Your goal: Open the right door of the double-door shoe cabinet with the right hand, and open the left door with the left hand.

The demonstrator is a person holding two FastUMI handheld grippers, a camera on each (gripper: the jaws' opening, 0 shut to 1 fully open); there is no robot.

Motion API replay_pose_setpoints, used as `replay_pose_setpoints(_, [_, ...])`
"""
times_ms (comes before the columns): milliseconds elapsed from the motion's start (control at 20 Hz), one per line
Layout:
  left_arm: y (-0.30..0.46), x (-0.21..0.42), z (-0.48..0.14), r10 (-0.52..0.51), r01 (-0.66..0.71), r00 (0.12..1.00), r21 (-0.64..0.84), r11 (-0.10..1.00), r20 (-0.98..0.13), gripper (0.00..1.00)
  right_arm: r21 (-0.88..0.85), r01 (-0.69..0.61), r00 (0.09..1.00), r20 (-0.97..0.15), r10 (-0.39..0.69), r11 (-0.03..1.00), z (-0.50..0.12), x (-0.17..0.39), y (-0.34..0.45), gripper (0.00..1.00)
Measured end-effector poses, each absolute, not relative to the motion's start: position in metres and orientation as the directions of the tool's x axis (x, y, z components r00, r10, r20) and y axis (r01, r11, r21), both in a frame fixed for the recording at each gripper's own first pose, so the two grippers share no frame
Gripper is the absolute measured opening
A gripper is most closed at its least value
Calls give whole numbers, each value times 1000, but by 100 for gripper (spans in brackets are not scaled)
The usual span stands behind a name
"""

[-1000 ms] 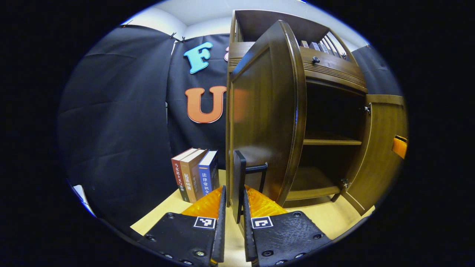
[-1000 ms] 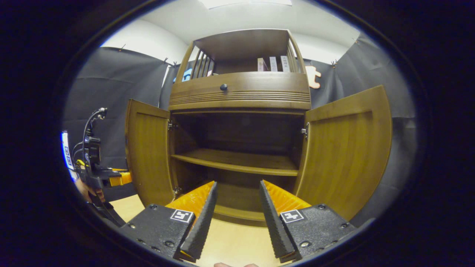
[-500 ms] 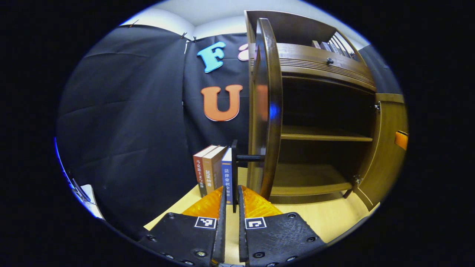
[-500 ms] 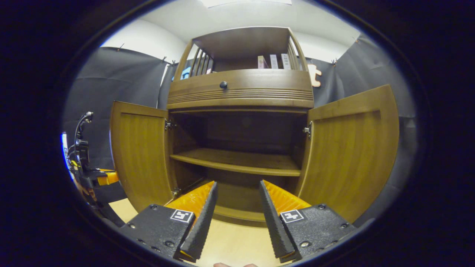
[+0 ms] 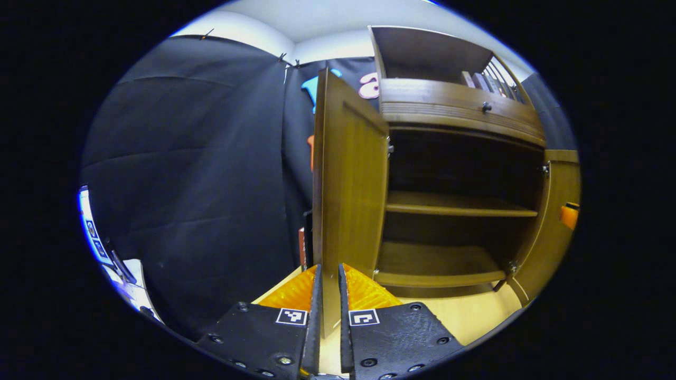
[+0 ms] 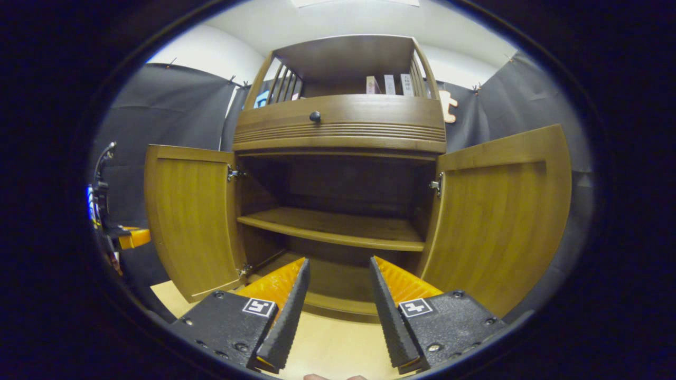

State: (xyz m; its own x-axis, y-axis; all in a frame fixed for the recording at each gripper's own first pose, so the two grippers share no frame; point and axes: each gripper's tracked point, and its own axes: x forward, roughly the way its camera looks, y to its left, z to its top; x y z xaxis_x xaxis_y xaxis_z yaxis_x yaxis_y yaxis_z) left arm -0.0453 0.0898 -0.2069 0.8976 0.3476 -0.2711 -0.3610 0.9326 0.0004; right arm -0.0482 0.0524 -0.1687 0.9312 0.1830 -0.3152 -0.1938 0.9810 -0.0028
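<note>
Left claw perhaps around left door's hidden handle.

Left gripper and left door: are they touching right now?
Cannot tell. In the left gripper view the left door has its free edge running down between the nearly closed jaws of the left gripper; neither contact nor gap shows plainly.

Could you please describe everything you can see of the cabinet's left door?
The left door is a brown, wood-grain panel with a recessed centre, upright and swung wide open, hinged at top and bottom to the cabinet. In the left gripper view its free edge stands between the fingers of the left tool, which are nearly closed around it.
</note>
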Motion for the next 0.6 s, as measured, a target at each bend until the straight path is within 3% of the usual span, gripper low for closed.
replay_pose_setpoints(300, [50, -15, -175, 190, -184, 962, 51, 982, -196, 14, 1, -148, 947, -287, 142, 989, -148, -46, 42, 77])
replay_pose_setpoints(350, [43, -12, -171, 158, -149, 970, 62, 987, -186, 26, -3, -141, 951, -279, 135, 990, -143, -46, 40, 76])
replay_pose_setpoints(400, [33, -6, -167, 127, -117, 976, 69, 991, -176, 22, -4, -135, 955, -268, 129, 991, -138, -47, 39, 80])
replay_pose_setpoints(450, [25, -1, -163, 97, -86, 981, 72, 994, -168, 34, -5, -125, 959, -258, 120, 992, -133, -49, 38, 78])
replay_pose_setpoints(600, [-1, 10, -153, 15, -10, 989, 30, 999, -144, 51, -9, -109, 966, -236, 104, 994, -122, -50, 36, 82])
